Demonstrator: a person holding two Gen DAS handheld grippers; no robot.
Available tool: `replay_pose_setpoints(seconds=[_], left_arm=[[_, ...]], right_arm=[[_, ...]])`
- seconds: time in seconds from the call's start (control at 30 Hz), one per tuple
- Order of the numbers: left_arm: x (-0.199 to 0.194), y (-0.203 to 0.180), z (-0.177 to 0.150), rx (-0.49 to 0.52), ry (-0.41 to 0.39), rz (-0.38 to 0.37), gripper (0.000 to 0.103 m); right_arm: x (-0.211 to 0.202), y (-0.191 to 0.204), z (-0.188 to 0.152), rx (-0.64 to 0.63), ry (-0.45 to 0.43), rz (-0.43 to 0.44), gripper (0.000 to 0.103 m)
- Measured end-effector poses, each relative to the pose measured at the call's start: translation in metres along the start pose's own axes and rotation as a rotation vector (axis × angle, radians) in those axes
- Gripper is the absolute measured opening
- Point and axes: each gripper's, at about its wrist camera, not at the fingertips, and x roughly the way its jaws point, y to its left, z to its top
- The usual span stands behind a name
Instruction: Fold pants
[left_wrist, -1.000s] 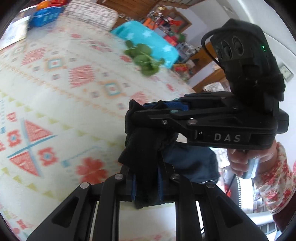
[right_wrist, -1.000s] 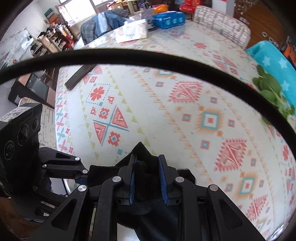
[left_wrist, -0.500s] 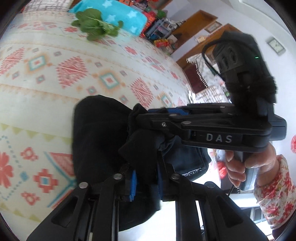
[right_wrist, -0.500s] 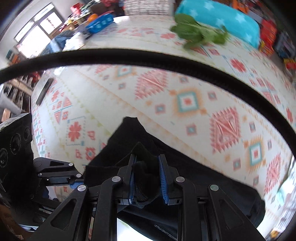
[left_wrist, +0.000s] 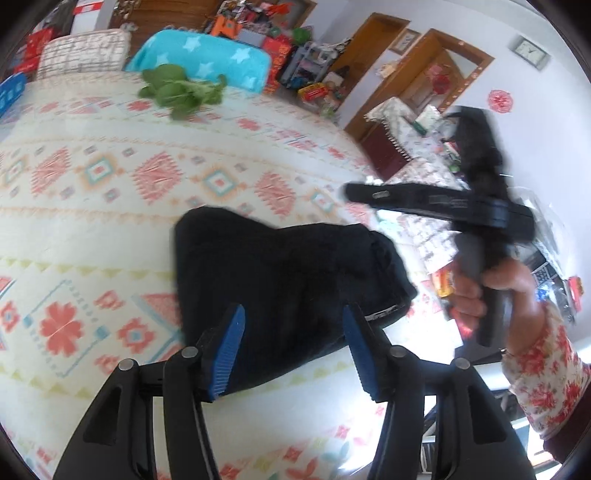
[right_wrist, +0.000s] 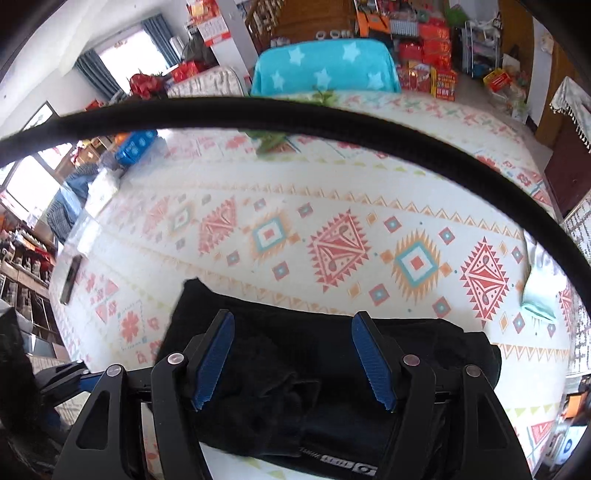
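The black pants (left_wrist: 288, 273) lie in a folded heap on the patterned tablecloth (left_wrist: 110, 177), near its front edge. My left gripper (left_wrist: 293, 349) hovers just over them; its jaws are opening, and the blue pads (left_wrist: 229, 350) stand apart, clear of the cloth. In the right wrist view the pants (right_wrist: 325, 413) show a white waistband label. My right gripper (right_wrist: 293, 360) is above them, jaws opening too, with its pads (right_wrist: 373, 363) pressing nothing. A hand in a floral sleeve holds the right gripper (left_wrist: 480, 210), blurred, at the right of the left wrist view.
Green leafy vegetables (left_wrist: 181, 92) lie at the table's far side, before a chair under a turquoise star blanket (left_wrist: 207, 62). A blue basket (right_wrist: 135, 146) and a dark flat bar (right_wrist: 70, 277) sit at the left edge. A black cable (right_wrist: 295, 114) arcs across the right wrist view.
Both grippers were shut on bunched black fabric; now both stand open and the pants rest on the table. Both hands swung across the table, and the right one has drawn off to the side.
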Motion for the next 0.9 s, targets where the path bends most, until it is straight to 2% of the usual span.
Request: replay_pose_setpoints(seconds=[0.13, 0.27, 0.4, 0.43, 0.5, 0.57, 0.77, 0.8, 0.9], left_arm=[[0.002, 0.031, 0.003, -0.075, 0.023, 0.084, 0.054], [0.004, 0.052, 0.007, -0.108, 0.022, 0.129, 0.054], [0.012, 0.061, 0.005, -0.134, 0.042, 0.119, 0.054], [0.014, 0.062, 0.004, -0.136, 0.047, 0.115, 0.054], [0.016, 0.063, 0.002, -0.139, 0.053, 0.100, 0.054], [0.015, 0.064, -0.001, -0.132, 0.052, 0.100, 0.054], [0.006, 0.071, 0.000, -0.117, 0.057, 0.097, 0.054], [0.005, 0.072, 0.003, -0.110, 0.055, 0.098, 0.054], [0.008, 0.069, 0.014, -0.069, 0.047, 0.116, 0.054]], right_arm=[[-0.002, 0.023, -0.014, -0.002, -0.006, 0.077, 0.071], [0.033, 0.045, -0.019, -0.100, 0.063, 0.024, 0.071], [0.069, 0.064, -0.007, -0.176, 0.106, 0.032, 0.069], [0.081, 0.072, -0.001, -0.200, 0.126, 0.029, 0.065], [0.099, 0.081, 0.003, -0.225, 0.172, 0.027, 0.023], [0.119, 0.092, 0.006, -0.262, 0.224, 0.004, 0.023], [0.147, 0.111, 0.011, -0.296, 0.279, -0.015, 0.025], [0.141, 0.108, 0.013, -0.275, 0.264, -0.009, 0.025], [0.090, 0.083, 0.016, -0.142, 0.132, 0.014, 0.026]])
